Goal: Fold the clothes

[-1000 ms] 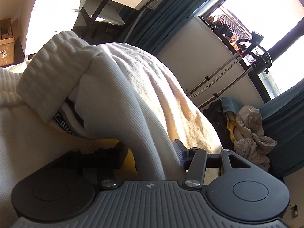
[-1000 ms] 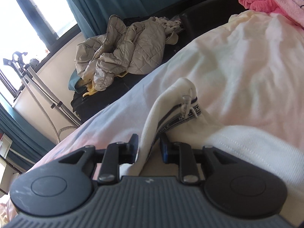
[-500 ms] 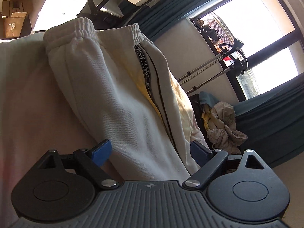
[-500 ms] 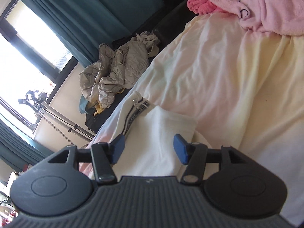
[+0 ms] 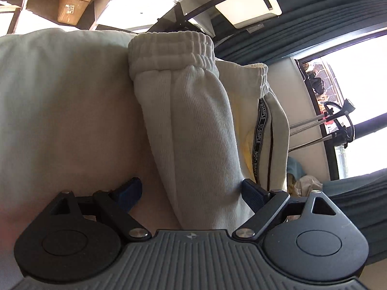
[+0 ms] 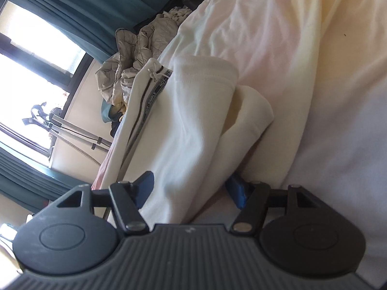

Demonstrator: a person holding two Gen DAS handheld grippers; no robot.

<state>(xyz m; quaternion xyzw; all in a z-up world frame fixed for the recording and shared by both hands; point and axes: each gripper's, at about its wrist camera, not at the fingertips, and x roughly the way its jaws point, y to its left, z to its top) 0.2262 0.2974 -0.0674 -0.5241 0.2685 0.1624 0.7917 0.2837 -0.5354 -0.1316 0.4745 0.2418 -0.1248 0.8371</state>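
Cream sweatpants (image 5: 193, 130) with a black "NOT-SIMPLE" side stripe lie folded on the pale bedsheet (image 5: 60, 120). Their ribbed elastic cuffs face away in the left wrist view. My left gripper (image 5: 191, 191) is open, its blue-padded jaws wide on either side of the folded leg. In the right wrist view the sweatpants (image 6: 193, 125) lie folded with the drawstring end far off. My right gripper (image 6: 191, 186) is open, its jaws spread on either side of the fabric's near end.
A beige quilted jacket (image 6: 135, 48) is heaped on dark furniture beside the bed. Teal curtains (image 6: 72, 7) and a bright window lie beyond. A garment steamer stand (image 5: 336, 120) stands by the wall. Cardboard boxes (image 5: 72, 2) sit at the far left.
One second ago both grippers were shut on the sweatpants. Both have opened and let go, and the sweatpants now lie folded on the bed.
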